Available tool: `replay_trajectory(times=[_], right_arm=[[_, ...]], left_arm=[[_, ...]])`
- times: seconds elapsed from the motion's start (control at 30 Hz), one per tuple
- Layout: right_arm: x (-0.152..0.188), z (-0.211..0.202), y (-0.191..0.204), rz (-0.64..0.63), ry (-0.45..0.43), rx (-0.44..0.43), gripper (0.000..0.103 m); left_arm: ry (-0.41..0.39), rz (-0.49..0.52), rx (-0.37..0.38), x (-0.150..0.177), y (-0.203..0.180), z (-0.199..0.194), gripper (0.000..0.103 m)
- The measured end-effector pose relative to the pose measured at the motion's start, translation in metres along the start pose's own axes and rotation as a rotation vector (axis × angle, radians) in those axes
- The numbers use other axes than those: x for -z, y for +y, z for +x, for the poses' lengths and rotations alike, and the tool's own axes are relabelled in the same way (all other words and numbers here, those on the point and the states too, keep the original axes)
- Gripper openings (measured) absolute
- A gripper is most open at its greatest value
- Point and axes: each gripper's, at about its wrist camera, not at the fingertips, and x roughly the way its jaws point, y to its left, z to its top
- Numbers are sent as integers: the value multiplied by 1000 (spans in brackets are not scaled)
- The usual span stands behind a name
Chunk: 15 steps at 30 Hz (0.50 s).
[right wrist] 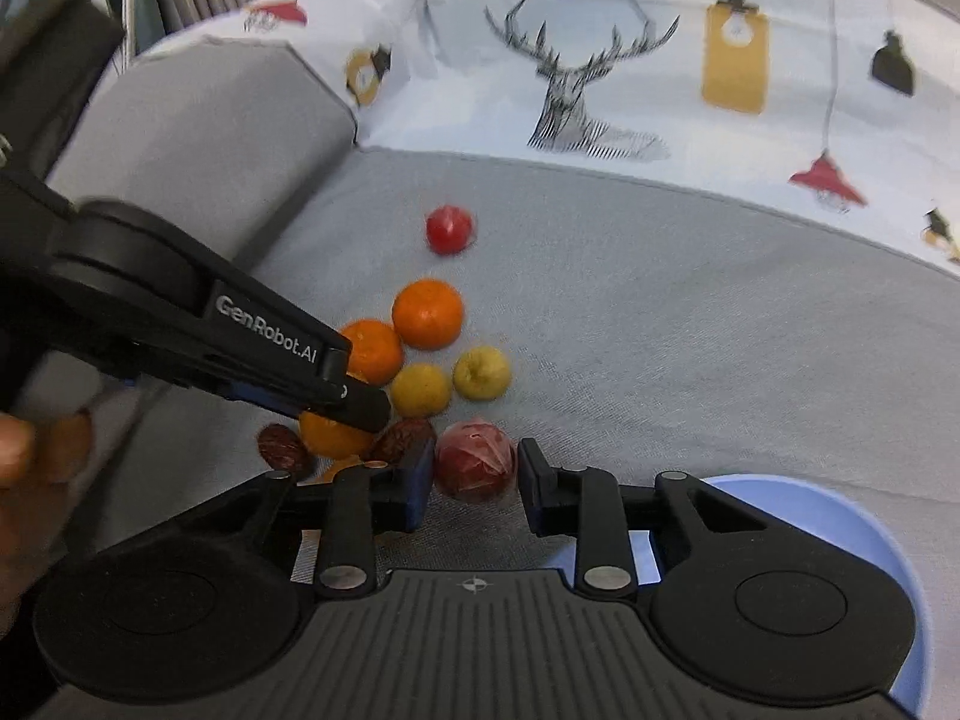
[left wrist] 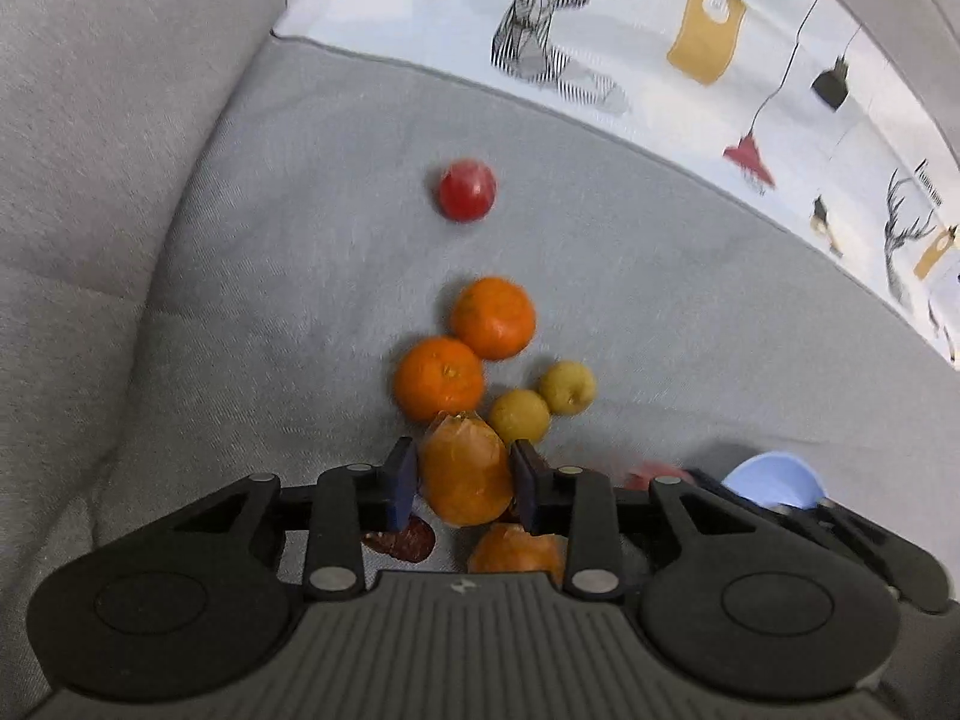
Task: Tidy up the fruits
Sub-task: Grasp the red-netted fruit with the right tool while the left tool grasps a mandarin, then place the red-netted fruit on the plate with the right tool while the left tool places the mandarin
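My left gripper point(left wrist: 462, 468) is shut on an orange fruit in clear wrap point(left wrist: 465, 480), its blue pads pressing both sides. From the right wrist view the left gripper point(right wrist: 360, 405) reaches in from the left over that same fruit point(right wrist: 333, 441). My right gripper point(right wrist: 477, 468) is shut on a red wrapped fruit point(right wrist: 475, 468) lying on the grey cushion point(right wrist: 660, 330). Just beyond lie two oranges point(right wrist: 428, 314), two yellow fruits point(right wrist: 482, 373) and, farther off, a lone red fruit point(right wrist: 450, 230). Dark red dates point(right wrist: 282, 447) lie by the held orange.
A light blue bowl point(right wrist: 840, 522) stands at the right, beside my right gripper. The grey sofa arm point(right wrist: 198, 138) rises on the left, and a deer-print cushion point(right wrist: 600, 78) runs along the back. A person's hand point(right wrist: 15, 450) shows at the left edge.
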Motion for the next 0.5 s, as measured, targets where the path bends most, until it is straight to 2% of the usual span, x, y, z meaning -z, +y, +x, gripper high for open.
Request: replay_trajectory(times=[0.13,0.27,0.43,0.5], right_arm=[[-5,-45,-8,14,-42,29,32],[9,-87,-20,-12,-89,85,32],[43,-104,-56,96,-67,154,32],[50,-103,-63,106,-46,209,32]], left_arm=[[-73,-4,17,1,-2,-18,37],[-159,20,6,5,-8,-37,37],[-270,105,-3,17,-26,-63,37],[-287,137,17,26,-38,-67,37]])
